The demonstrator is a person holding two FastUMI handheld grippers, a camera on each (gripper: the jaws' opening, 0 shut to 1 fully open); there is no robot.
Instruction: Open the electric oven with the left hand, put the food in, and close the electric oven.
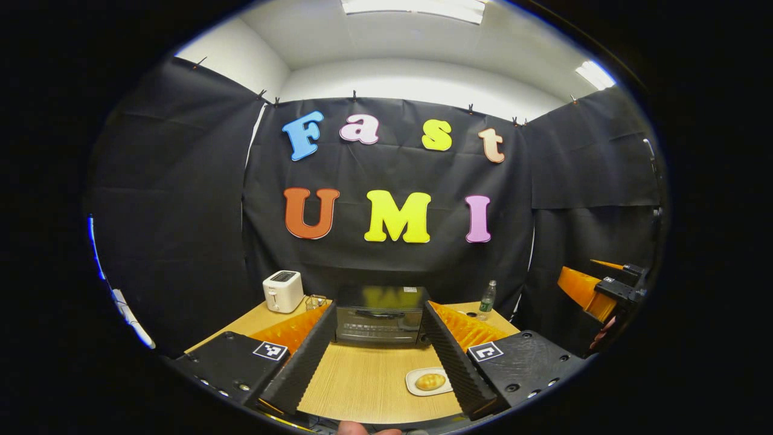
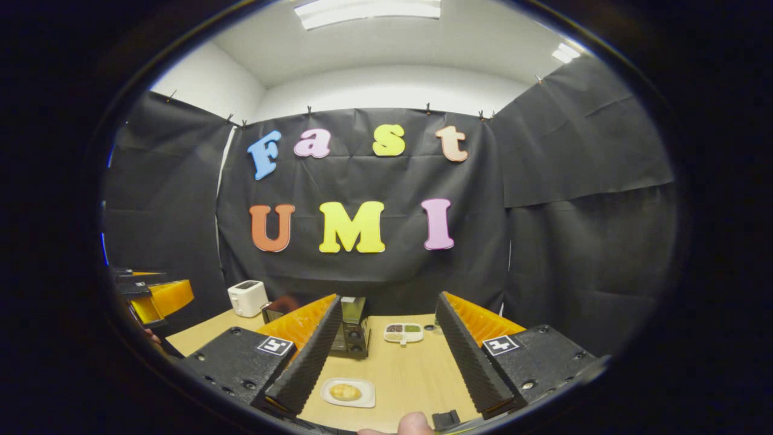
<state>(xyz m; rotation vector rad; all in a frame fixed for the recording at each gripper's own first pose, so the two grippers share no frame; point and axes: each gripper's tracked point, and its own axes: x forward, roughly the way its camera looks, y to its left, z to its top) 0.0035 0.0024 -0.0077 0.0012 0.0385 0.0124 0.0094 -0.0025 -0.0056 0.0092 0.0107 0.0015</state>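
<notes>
In the left gripper view the left gripper (image 1: pixel 377 356) has its jaws spread wide with nothing between them but bare tabletop. Its right finger covers the right edge of a small white plate (image 1: pixel 427 382) carrying a golden bread roll (image 1: pixel 430 381); the plate lies on the wooden table (image 1: pixel 362 380) close in, just inside that finger. A fingertip (image 1: pixel 353 428) of the person peeks in at the bottom edge, mostly cut off.

In the right gripper view the right gripper (image 2: pixel 386 356) is likewise released, jaws wide apart and holding nothing. The plate (image 2: pixel 348 393) with the roll (image 2: pixel 345 392) sits near its left finger, low in the gap. A bit of a hand (image 2: pixel 410 423) shows at the bottom rim.

Farther back in the left gripper view, the black electric oven (image 1: pixel 380 314) stands at the table's far side, framed between the two fingers, its door shut — its lower corners are hidden behind the fingers. In the right gripper view the oven (image 2: pixel 353 329) is mostly masked by the left finger. A white toaster (image 1: pixel 283 291) stands left of the oven, a small wire basket (image 1: pixel 315 301) between them, a plastic bottle (image 1: pixel 487 299) to the right. A divided dish (image 2: pixel 403 331) lies right of the oven in the right gripper view — its contents are too small to tell.

Black cloth walls the booth; above are a white ceiling and light panels (image 1: pixel 413 6).
</notes>
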